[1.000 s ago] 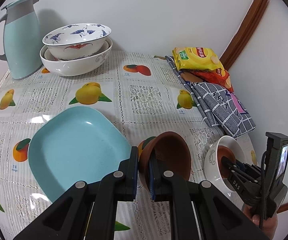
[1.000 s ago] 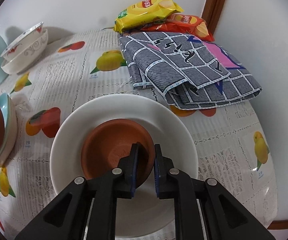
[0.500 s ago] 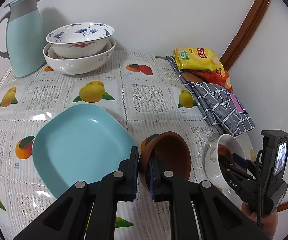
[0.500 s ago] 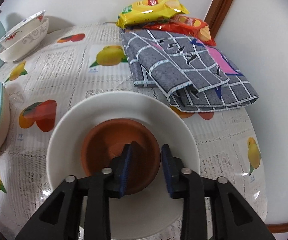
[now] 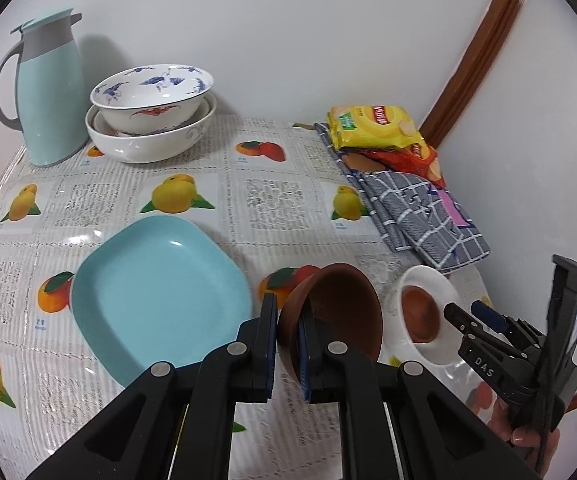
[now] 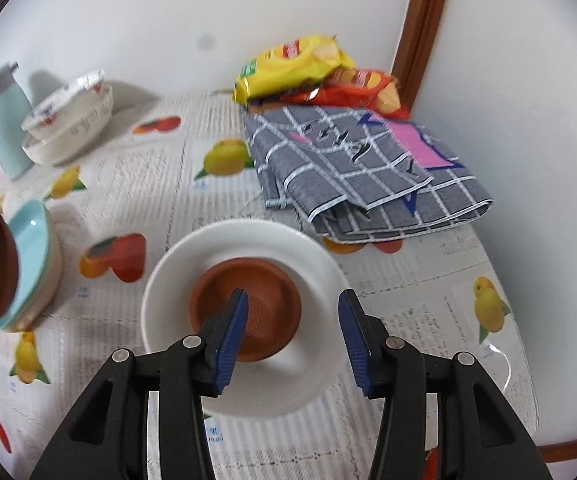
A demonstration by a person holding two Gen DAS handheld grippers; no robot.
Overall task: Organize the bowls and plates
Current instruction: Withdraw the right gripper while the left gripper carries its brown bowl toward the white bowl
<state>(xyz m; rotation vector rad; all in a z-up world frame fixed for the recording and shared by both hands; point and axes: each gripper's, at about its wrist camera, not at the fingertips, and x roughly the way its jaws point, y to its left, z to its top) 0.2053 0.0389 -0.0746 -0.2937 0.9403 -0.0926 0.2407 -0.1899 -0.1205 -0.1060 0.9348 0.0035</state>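
Terracotta fills our left gripper (image 5: 287, 354): its blue-padded jaws are clamped on the rim of a brown bowl (image 5: 334, 312), one finger outside the wall and one inside. We hold that bowl tilted on its side, mouth turned toward the white plate (image 5: 446, 292), lifted clear of the fruit-print tablecloth (image 5: 272, 200). It hangs between the white plate and the light blue square plate (image 5: 156, 296), just beside the blue plate's near corner.

Our right gripper (image 6: 292, 332) stands apart, its jaws opening, and nothing is pressed between the pads. Its left finger shows over the second brown bowl (image 6: 266, 304), which sits upright in the middle of the white plate (image 6: 176, 276); the right finger shows over the plate's rim. From the left wrist view, the right gripper (image 5: 468, 322) points down at that plate from the near side, with part of a hand (image 5: 522, 434) visible on its handle.

Taking the white plate as our mark: the folded grey checked cloth (image 6: 360, 176) lies just behind it, with yellow and red snack bags (image 6: 300, 66) beyond the cloth by the wall. Well apart, at the far corner of the table, two white patterned bowls (image 5: 150, 120) sit nested beside a pale blue jug (image 5: 46, 92).
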